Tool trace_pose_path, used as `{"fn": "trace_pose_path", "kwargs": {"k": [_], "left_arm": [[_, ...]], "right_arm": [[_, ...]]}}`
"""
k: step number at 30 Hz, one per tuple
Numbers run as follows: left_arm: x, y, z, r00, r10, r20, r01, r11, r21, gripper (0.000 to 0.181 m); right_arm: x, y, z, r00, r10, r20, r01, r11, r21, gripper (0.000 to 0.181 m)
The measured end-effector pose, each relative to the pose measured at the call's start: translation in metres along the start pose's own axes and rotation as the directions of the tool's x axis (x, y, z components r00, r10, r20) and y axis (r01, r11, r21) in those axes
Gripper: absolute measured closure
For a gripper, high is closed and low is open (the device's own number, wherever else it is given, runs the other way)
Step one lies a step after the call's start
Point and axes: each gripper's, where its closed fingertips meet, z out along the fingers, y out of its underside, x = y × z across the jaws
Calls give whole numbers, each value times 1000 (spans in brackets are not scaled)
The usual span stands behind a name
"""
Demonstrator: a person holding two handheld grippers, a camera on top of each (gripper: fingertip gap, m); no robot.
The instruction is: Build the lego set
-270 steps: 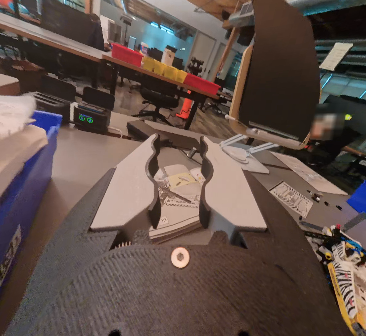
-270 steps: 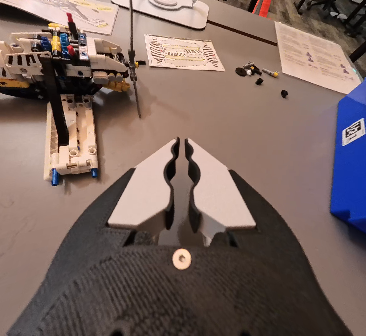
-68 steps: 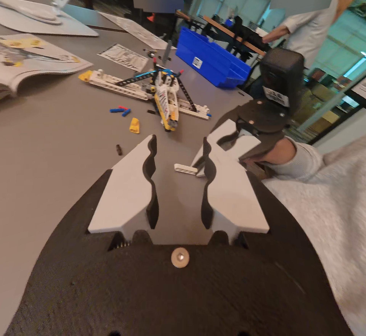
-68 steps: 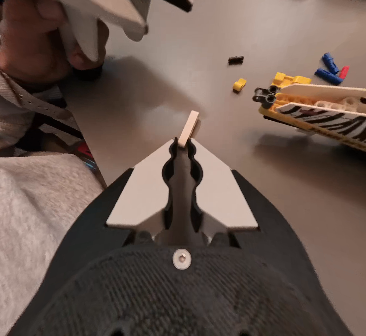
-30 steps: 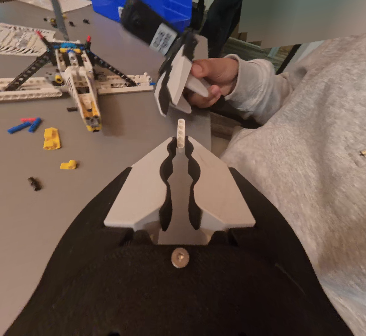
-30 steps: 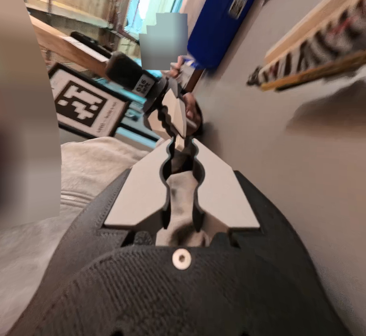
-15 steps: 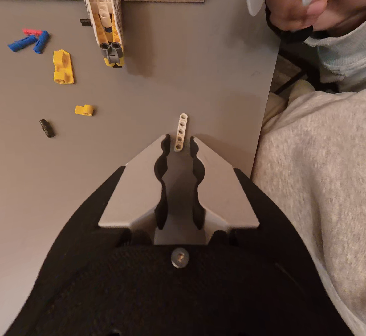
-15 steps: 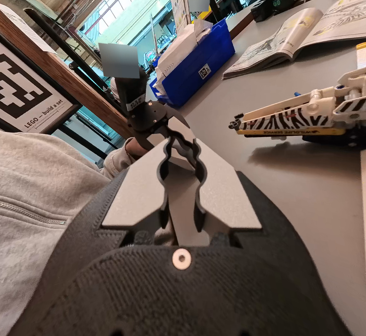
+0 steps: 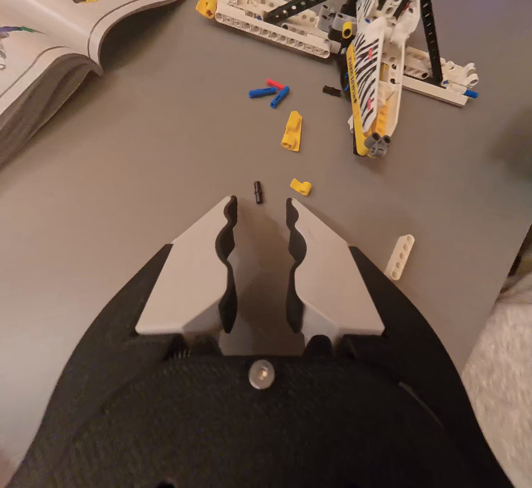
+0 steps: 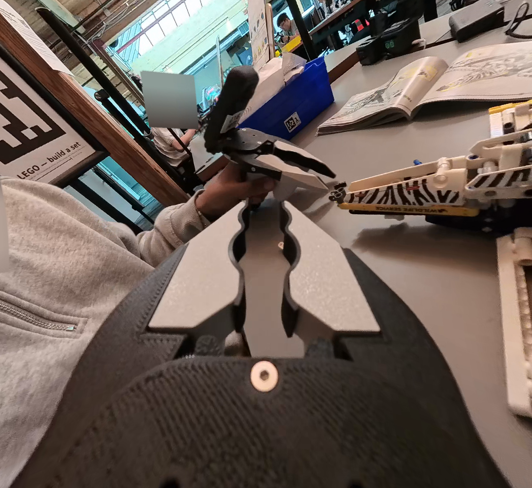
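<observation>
Grey table point(image 9: 144, 157), zebra-striped white-and-yellow lego model point(image 9: 371, 71), both grippers' fingers apart, empty.

Grey table point(image 9: 144, 157) carries: open instruction booklet point(image 9: 57, 13), zebra-striped lego model point(image 9: 371, 71), blue pins point(image 9: 269, 93), yellow pieces point(image 9: 292, 131), black pin point(image 9: 258, 192), white beam point(image 9: 400, 256) near edge, blue bin point(image 10: 290, 105).

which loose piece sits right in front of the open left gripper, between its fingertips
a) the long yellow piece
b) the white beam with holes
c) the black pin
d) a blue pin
c: the black pin lies on the table just ahead of the left gripper, in line with the gap between its open fingers; the white beam lies off to the right, near the table edge.
</observation>
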Motion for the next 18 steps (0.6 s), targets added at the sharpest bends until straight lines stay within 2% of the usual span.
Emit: {"fn": "trace_pose_path", "kwargs": {"k": [2,4,10,12,14,15,16,17,18], "left_arm": [[-1,3,7,1000,6,13,-5,999,-36,155],[-3,4,8,998,37,46,-34,998,-47,175],[2,0,1,997,65,48,-65,998,1,179],[11,-8,-7,999,39,-4,-39,996,75,178],[31,-23,-20,987,-35,-157,65,979,195,178],[43,-32,-29,956,-102,-275,174,952,253,179],[55,-43,-41,887,-183,-425,322,903,284,179],[64,-53,-53,768,-273,-579,496,826,269,179],[70,-63,-67,611,-318,-725,646,730,223,179]], "right_arm": [[0,1,0,1000,-4,-2,4,1000,-2,163],[1,1,0,1000,-5,-6,5,1000,-4,163],[5,1,1,1000,-9,-15,9,1000,-2,163],[7,5,6,999,-37,-40,36,999,-21,163],[11,7,12,987,-120,-102,117,992,-36,164],[11,6,16,973,-186,-138,183,982,-34,164],[8,5,21,948,-269,-172,268,963,-30,162],[5,2,27,906,-365,-215,367,930,-30,158],[2,-1,32,844,-467,-264,474,880,-42,156]]}}
